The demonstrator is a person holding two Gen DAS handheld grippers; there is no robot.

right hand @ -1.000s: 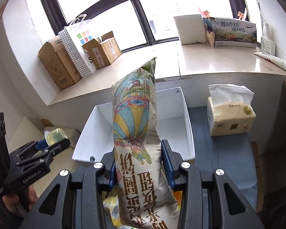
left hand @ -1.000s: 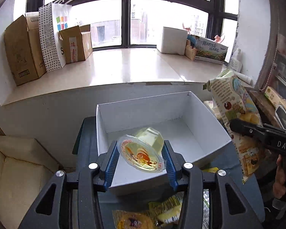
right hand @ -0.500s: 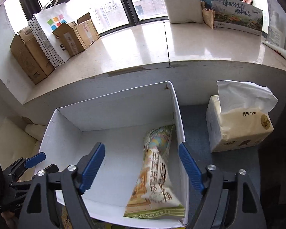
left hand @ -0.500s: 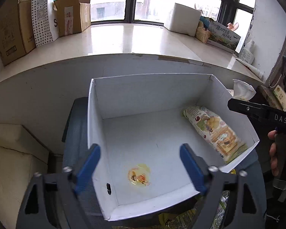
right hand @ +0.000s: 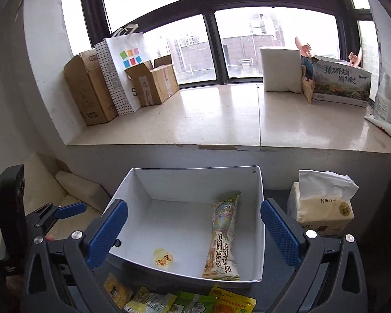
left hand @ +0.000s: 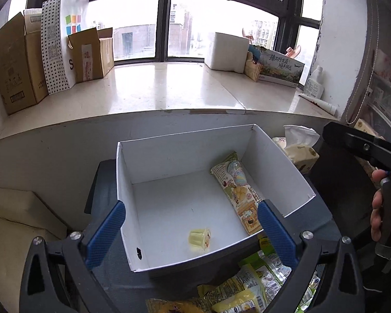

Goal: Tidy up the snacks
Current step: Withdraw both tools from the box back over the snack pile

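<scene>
1. Left gripper [left hand: 190,230]: released, jaws just opened wide, nothing between.
2. Right gripper [right hand: 194,230]: likewise.
3. Jelly cup [left hand: 200,238] and snack bag [right hand: 223,237]: lying apart inside white box [left hand: 169,148].

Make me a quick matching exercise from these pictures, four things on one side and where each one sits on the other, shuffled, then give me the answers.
Things:
1. jelly cup
2. long snack bag
3. tissue pack
4. polka-dot paper bag

Places:
A. on the window ledge, between cardboard boxes
B. inside the white box, along its right wall
C. on the table, outside the box, to its right
D. inside the white box, near its front edge

Pairs: 1-D, 2-B, 3-C, 4-A
</scene>
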